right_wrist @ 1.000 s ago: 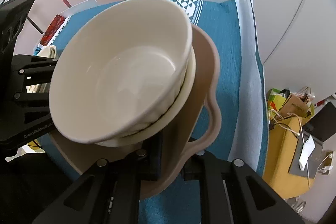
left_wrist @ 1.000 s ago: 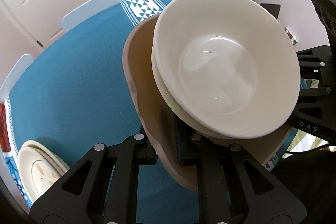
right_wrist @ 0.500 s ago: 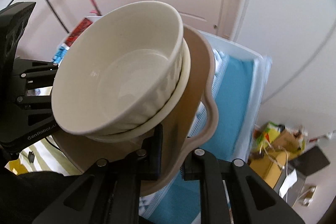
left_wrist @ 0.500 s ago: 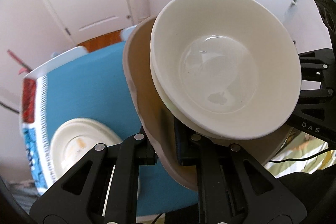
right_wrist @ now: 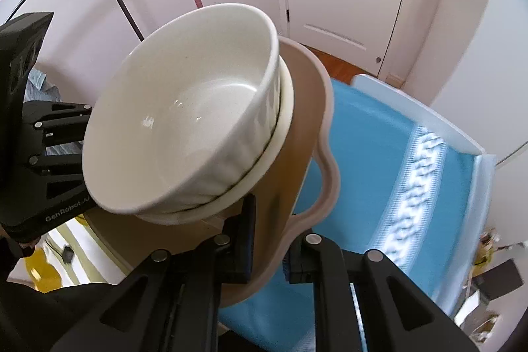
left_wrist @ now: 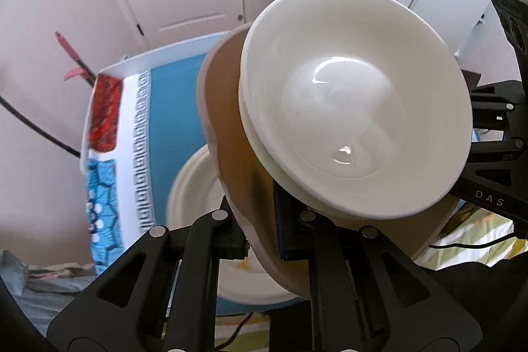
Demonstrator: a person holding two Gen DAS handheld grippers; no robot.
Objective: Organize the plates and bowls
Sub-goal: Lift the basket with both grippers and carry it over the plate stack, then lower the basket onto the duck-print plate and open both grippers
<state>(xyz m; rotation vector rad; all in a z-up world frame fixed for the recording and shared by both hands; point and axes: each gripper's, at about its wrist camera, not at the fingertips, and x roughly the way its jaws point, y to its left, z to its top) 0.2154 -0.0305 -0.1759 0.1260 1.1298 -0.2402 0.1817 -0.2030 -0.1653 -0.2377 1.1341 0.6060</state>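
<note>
Two grippers — left gripper (left_wrist: 264, 236), right gripper (right_wrist: 269, 256) — each clenched on one tan tray (left_wrist: 227, 134) rim. Tray holds two nested white bowls (left_wrist: 356, 108) above worktop (left_wrist: 171, 121); one plate (left_wrist: 194, 187) below.

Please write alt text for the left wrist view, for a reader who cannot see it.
The left gripper is clamped on the rim of a beige plate that carries stacked white bowls; the right gripper is at its far edge. Below lies a cream plate on a blue tablecloth.
</note>
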